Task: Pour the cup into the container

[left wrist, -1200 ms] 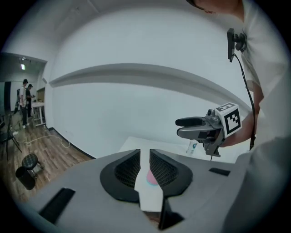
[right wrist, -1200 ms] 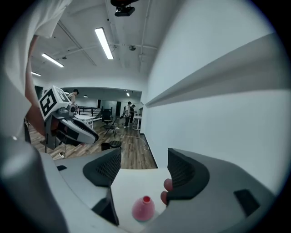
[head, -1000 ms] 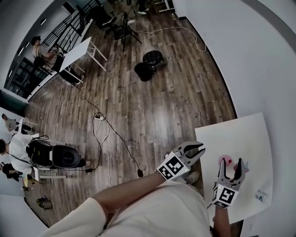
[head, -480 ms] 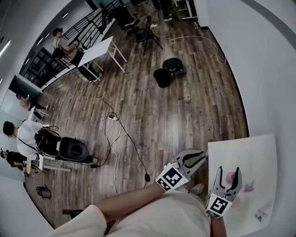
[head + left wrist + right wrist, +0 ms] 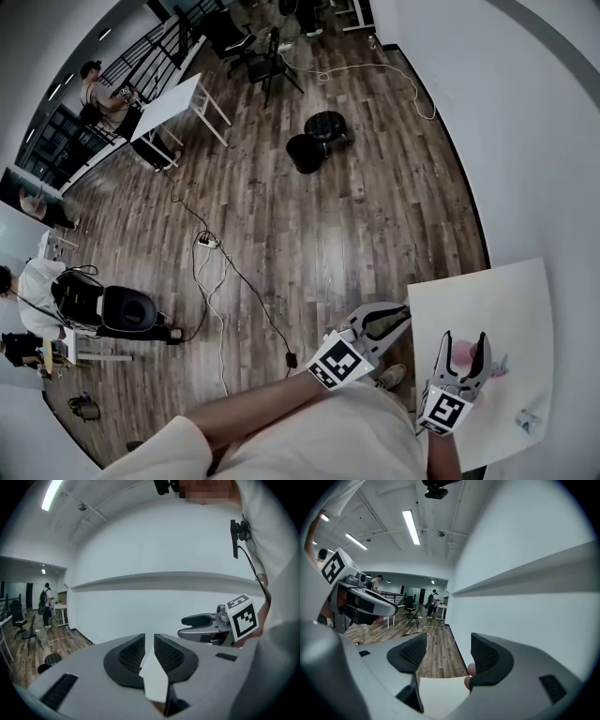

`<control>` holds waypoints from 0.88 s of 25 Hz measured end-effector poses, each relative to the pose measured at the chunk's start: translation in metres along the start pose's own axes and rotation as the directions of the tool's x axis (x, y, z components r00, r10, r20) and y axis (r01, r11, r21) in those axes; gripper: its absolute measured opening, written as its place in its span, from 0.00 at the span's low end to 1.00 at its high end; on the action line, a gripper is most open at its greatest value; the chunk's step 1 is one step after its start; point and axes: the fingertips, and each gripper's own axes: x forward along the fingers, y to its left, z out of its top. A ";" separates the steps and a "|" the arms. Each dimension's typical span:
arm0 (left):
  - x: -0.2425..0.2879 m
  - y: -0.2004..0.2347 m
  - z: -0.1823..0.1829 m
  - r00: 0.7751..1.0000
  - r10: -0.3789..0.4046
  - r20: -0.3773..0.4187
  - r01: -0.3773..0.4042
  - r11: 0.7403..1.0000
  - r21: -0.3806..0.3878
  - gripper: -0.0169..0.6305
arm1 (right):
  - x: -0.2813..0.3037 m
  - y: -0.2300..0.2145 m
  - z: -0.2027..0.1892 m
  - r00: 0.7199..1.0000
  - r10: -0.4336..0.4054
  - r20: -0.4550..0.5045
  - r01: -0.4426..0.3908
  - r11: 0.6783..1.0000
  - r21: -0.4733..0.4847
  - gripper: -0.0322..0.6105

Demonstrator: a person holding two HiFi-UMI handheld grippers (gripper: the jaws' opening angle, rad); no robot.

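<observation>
The white surface (image 5: 497, 300) sits at the bottom right, next to a grey wall, and both claws are held out over its near side. The right claw (image 5: 466, 339) has its two jaws wide apart, and they have just been closing a little. From above, a little pink cup (image 5: 460, 352) shows in the gap between them, standing on the surface. In the right gripper view only a small bit of the cup (image 5: 469, 670) peeks out by the inner edge of the jaw on the picture's right. The jaw on the other side is well away from it, so the right claw (image 5: 447, 644) is not squeezing it. I cannot tell if that near jaw touches the cup. The left claw (image 5: 401, 315) is over the left edge of the surface. Its jaws are almost together, with only a thin gap, and nothing is in that gap (image 5: 149, 641). A small pale thing (image 5: 528, 422) lies on the surface far from the cup, near the wall. It is too small to tell what it is. Behind the surface is a brown wooden floor (image 5: 309, 225) with two round black stools (image 5: 314, 139).
</observation>
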 end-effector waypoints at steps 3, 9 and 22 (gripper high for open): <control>0.012 0.011 -0.003 0.997 -0.070 0.017 0.070 0.998 0.005 0.11 | 0.010 0.000 -0.006 0.998 -0.058 -0.032 0.057 0.998 -0.011 0.52; 0.013 0.041 0.005 0.971 -0.235 0.049 0.235 0.972 0.023 0.11 | 0.014 0.020 0.009 0.975 -0.206 -0.084 0.205 0.979 -0.025 0.52; -0.042 0.103 -0.044 0.891 -0.454 0.021 0.454 0.891 0.014 0.11 | 0.006 0.087 -0.003 0.855 -0.492 -0.162 0.496 0.868 -0.020 0.51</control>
